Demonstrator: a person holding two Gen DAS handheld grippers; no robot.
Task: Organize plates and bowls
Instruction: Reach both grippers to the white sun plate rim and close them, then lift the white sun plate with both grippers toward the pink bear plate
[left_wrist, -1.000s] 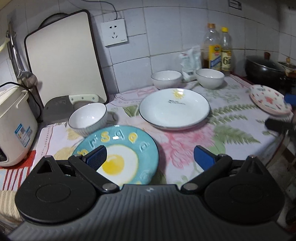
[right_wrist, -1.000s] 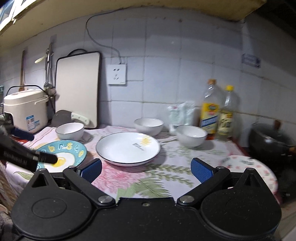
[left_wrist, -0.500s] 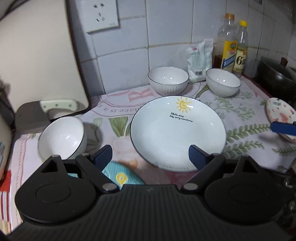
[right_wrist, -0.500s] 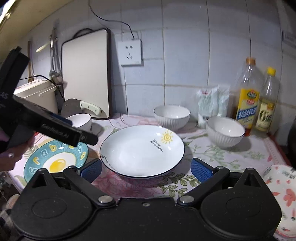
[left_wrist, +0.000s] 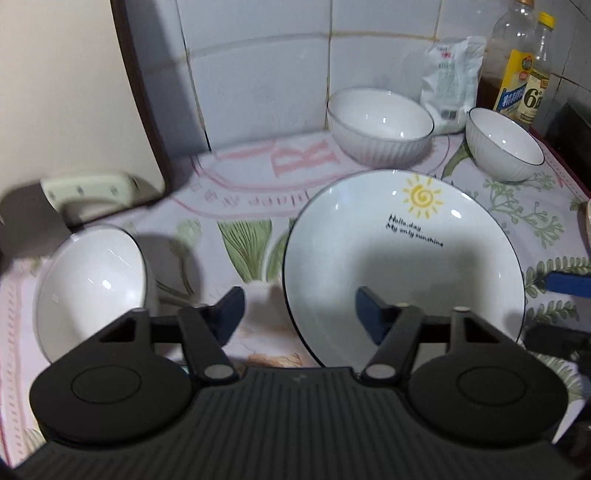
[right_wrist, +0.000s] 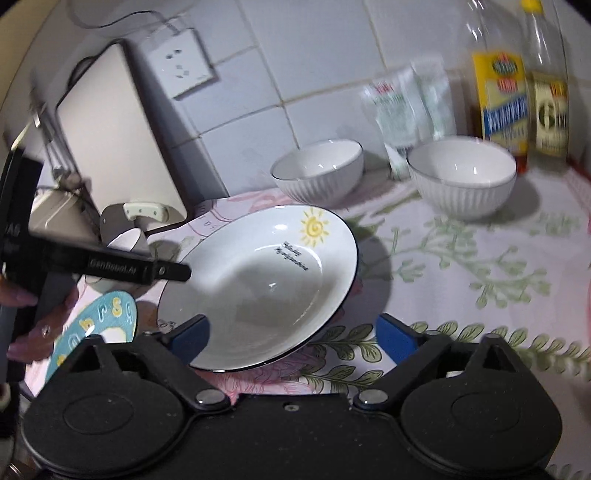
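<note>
The white sun plate, a deep dish with a thin dark rim, a yellow sun and black lettering, lay in the middle of the tabletop. Three white ribbed bowls stood around it: the back bowl and the right bowl near the wall, the left bowl beside the plate's left edge. A blue egg plate showed at the near left.

The left tool had just been closing and stood half apart, its jaws straddling the sun plate's near-left rim, one pad outside and one over the dish; I could not tell whether either touched. The right tool had narrowed slightly yet stood wide, its pads to either side of the plate's near edge, clamping nothing.

A floral cloth covered the tabletop. Behind were white wall tiles, a leaning cutting board, a cleaver, a white pouch and two oil bottles.
</note>
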